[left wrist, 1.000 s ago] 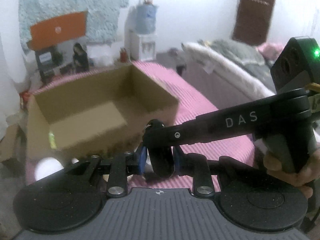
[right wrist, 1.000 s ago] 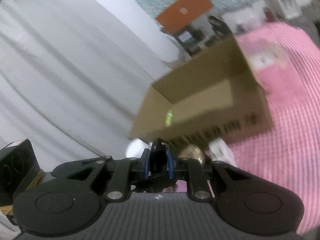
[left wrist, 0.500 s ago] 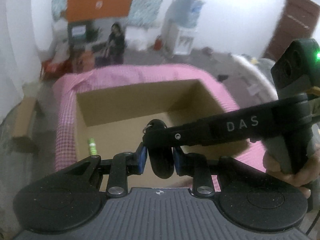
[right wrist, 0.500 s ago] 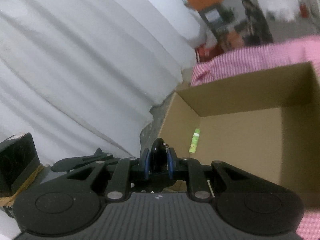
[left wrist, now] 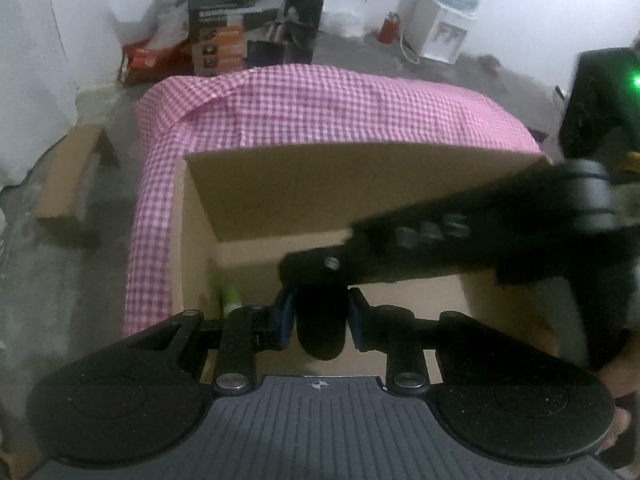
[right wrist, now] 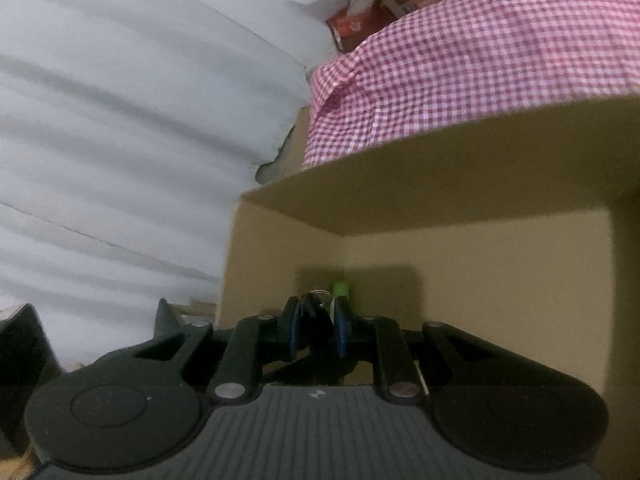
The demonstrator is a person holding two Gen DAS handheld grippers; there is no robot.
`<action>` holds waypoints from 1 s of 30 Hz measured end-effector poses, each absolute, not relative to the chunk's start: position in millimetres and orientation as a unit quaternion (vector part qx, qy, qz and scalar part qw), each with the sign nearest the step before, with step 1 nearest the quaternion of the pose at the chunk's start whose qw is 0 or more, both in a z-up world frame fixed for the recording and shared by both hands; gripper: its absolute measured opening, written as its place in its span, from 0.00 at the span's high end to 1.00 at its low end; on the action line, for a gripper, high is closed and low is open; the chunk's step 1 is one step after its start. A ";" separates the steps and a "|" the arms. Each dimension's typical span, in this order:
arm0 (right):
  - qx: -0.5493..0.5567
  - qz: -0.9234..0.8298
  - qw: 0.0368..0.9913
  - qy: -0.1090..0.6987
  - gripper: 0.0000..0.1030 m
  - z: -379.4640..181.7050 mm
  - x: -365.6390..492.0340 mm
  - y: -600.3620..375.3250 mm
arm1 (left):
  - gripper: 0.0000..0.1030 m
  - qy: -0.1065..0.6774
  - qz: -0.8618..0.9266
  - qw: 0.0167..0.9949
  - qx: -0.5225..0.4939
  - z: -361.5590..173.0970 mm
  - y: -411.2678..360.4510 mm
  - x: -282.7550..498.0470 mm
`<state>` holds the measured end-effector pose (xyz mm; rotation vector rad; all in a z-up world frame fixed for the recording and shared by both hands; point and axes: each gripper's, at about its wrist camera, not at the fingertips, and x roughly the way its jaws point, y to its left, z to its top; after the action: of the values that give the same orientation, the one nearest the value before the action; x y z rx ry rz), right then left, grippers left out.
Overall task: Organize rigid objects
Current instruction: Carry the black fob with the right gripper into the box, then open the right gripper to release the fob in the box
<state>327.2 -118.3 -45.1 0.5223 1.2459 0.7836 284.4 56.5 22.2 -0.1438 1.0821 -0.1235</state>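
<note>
An open cardboard box (left wrist: 304, 192) stands on a pink checked cloth (left wrist: 320, 112). A small green tube (left wrist: 230, 294) lies on the box floor by the left wall; it also shows in the right wrist view (right wrist: 341, 289). My left gripper (left wrist: 320, 316) is shut on a black oval object (left wrist: 320, 332), held over the box. My right gripper (right wrist: 316, 326) is shut on the same black object with a key ring (right wrist: 316, 316), inside the box (right wrist: 480, 280). The right gripper's body (left wrist: 440, 248) crosses the left wrist view from the right.
The cloth (right wrist: 480, 60) covers a table beyond the box. A white curtain (right wrist: 120, 120) hangs at left. A printed carton (left wrist: 224, 20), a water dispenser (left wrist: 440, 28) and a cardboard piece (left wrist: 68, 184) stand on the floor behind.
Both grippers have moved forward and down over the box with the black object between them. The box fills more of both views; the right gripper now reaches inside it.
</note>
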 end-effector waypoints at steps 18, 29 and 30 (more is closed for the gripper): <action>0.243 0.346 0.713 0.559 0.79 -48.0 336.5 -111.3 | 0.46 0.455 -0.059 0.887 -0.053 57.3 47.2 255.8; 0.253 0.378 0.744 0.489 0.79 18.5 271.4 -173.9 | 0.41 0.395 -0.094 0.913 -0.047 101.6 39.2 189.1; 0.255 0.385 0.746 0.479 0.79 26.2 260.1 -183.4 | 0.41 0.390 -0.099 0.914 -0.048 104.6 37.2 181.8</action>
<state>260.1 -183.4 26.2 0.5583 1.0489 0.8425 181.8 37.2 104.6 -0.0987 0.8026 -0.2042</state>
